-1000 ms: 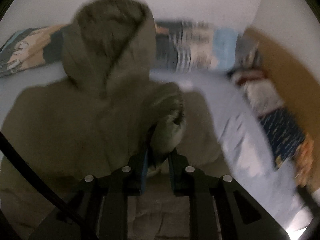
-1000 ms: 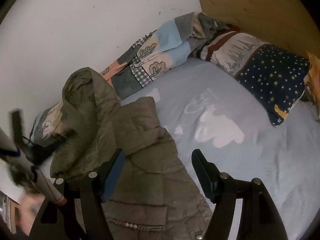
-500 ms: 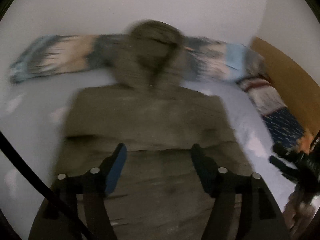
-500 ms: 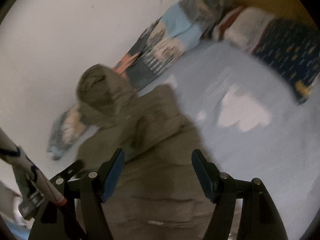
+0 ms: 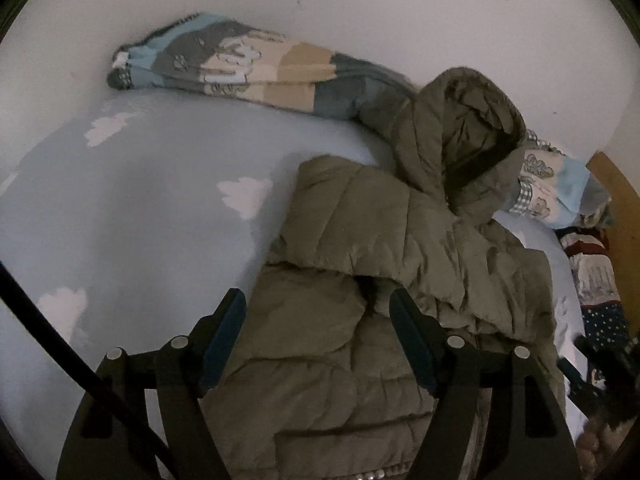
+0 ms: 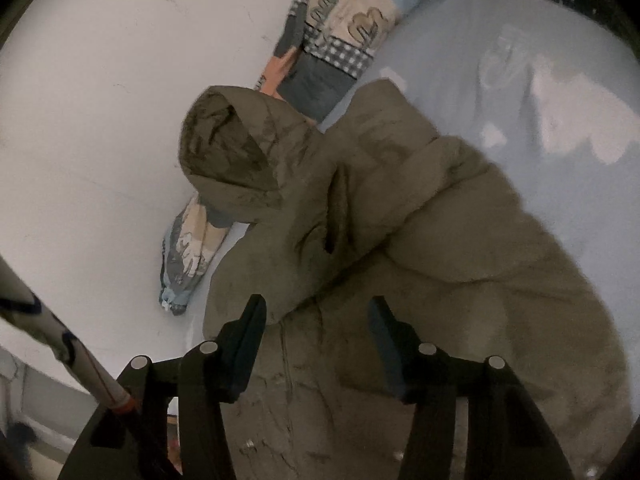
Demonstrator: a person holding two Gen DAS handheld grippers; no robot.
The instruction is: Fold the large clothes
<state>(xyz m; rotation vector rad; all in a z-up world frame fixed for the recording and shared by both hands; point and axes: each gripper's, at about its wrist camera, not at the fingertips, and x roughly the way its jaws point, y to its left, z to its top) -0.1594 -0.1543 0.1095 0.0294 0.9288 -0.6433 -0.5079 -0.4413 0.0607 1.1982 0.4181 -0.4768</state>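
Observation:
An olive hooded puffer jacket lies on the light blue bed sheet, its hood resting against the wall. A sleeve is folded across its chest. My left gripper hovers over the jacket's left edge. Its jaws are opening, and the fabric lies under them without the pads pressing on it. In the right wrist view the jacket and its hood fill the middle. My right gripper is low over the jacket front. Its jaws are closing around a fold, and the pads stand apart from the fabric.
A rolled patchwork blanket lies along the white wall. Pillows and a wooden headboard are at the right. The sheet runs bare beside the jacket. A white rod crosses the lower left of the right wrist view.
My left gripper let go of the sleeve cuff, opened wide and swung to the jacket's left side. My right gripper sank toward the jacket, rolled, and its jaws narrowed.

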